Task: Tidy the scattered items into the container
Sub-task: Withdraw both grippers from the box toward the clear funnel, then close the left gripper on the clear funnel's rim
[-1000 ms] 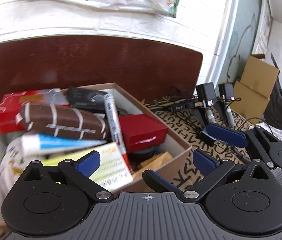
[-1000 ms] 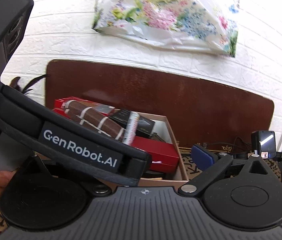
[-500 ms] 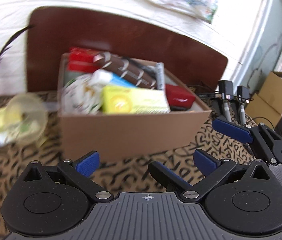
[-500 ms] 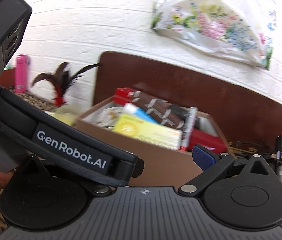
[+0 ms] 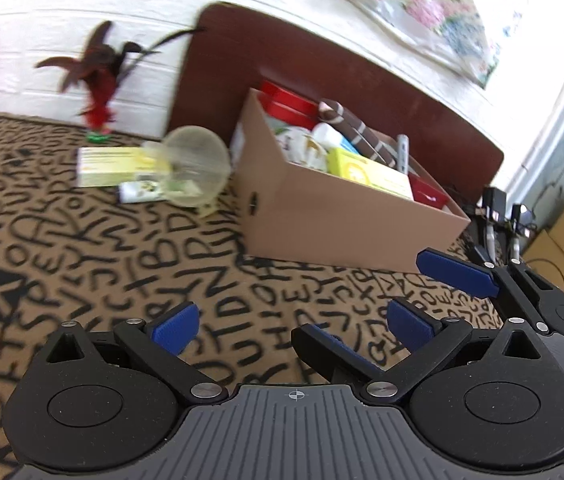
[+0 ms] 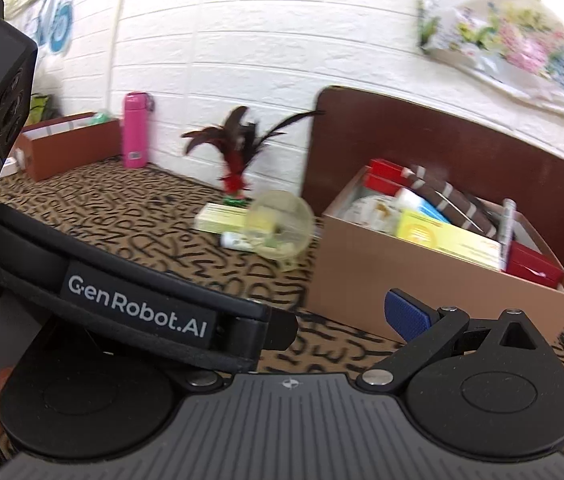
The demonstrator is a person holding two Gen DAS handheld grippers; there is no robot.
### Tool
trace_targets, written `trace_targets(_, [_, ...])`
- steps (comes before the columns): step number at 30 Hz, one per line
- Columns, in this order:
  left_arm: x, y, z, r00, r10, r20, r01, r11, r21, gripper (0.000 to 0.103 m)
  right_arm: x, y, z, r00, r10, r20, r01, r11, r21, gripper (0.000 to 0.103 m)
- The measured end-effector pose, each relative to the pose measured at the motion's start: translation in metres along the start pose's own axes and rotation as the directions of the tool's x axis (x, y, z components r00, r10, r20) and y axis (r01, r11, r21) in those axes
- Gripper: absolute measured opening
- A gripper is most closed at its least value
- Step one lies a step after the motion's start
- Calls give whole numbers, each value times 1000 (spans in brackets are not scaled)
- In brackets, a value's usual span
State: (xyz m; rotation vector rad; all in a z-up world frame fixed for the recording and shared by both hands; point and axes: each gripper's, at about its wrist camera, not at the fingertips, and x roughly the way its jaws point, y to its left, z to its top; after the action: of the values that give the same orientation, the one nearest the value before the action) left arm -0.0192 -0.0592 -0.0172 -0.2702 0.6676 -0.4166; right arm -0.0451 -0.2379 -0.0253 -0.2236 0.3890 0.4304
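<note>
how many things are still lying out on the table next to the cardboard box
3, all left of the cardboard box: a clear cup on its side, a yellow-green carton behind it, a small white tube. Others may be hidden behind the cup.

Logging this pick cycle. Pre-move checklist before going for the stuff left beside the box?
1. Left gripper open and empty: ok.
2. Right gripper open and empty: ok; seen in the left wrist view, its own view is half blocked by the left device.
3. Items left outside the cardboard box: not ok; a clear plastic cup on its side, a yellow-green carton and a small white tube lie on the patterned cloth.
4. Path to them unobstructed: ok.
5. Room in the box: cannot tell, already piled to the rim.
6. Exact item edges: cannot tell, blurred.
</note>
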Motion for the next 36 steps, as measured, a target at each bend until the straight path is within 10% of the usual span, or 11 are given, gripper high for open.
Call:
trace_targets(13, [-43, 67, -8, 997, 42, 64, -38, 997, -67, 103, 5, 77, 18, 998, 66, -6, -66, 991, -119, 102])
trace_targets(36, [33, 138, 55, 1000, -4, 21, 5, 998, -63, 101, 121, 74, 39, 997, 41, -72, -51, 989, -141, 100])
